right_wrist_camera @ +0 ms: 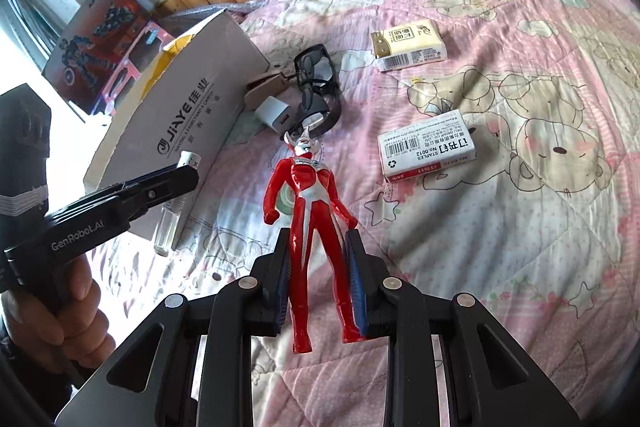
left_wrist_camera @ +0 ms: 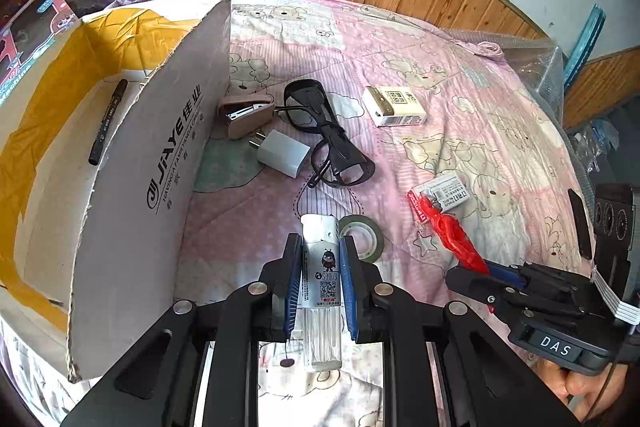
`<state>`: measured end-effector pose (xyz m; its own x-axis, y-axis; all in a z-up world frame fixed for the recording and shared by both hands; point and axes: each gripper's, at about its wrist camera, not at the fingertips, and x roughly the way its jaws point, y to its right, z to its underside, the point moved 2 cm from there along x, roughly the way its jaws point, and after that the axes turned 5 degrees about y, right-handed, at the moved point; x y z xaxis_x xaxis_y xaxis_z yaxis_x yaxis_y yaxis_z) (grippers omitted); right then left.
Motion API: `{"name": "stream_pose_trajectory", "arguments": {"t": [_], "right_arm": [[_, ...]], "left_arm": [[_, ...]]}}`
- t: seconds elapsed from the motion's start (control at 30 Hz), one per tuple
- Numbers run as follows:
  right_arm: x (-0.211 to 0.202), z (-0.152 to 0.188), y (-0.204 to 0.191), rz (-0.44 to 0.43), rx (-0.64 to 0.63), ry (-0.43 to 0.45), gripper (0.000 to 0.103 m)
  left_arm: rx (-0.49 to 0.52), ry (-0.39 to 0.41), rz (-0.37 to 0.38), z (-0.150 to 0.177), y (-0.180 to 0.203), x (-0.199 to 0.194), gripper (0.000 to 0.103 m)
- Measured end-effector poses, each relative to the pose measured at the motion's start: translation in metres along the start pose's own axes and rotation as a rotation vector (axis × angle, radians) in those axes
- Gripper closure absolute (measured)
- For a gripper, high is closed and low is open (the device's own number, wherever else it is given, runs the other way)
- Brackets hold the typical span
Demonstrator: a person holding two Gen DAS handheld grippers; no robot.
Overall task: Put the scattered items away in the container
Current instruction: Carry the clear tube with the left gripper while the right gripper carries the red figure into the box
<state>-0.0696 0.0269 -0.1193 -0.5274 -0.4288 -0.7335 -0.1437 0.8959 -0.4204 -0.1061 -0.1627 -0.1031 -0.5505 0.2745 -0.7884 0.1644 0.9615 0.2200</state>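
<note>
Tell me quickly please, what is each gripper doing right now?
Left gripper: closed on the lighter.
Right gripper: closed on the red figure.

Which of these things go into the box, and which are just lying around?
For the job: cardboard box, lighter, red figure, glasses, charger, stapler, tape roll, staples box, tissue pack.
Lying about: toy boxes, bubble wrap.
</note>
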Motion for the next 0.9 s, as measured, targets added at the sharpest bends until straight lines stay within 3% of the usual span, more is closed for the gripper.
{"name": "stream_pose_trajectory", "arguments": {"t": [0.9], "right_arm": [[-0.059, 0.044, -0.060, 0.025, -0.105, 0.073, 0.076]], "left_arm": [[-0.032, 0.132, 0.067, 0.037, -0.002, -0.096, 0.084]]}}
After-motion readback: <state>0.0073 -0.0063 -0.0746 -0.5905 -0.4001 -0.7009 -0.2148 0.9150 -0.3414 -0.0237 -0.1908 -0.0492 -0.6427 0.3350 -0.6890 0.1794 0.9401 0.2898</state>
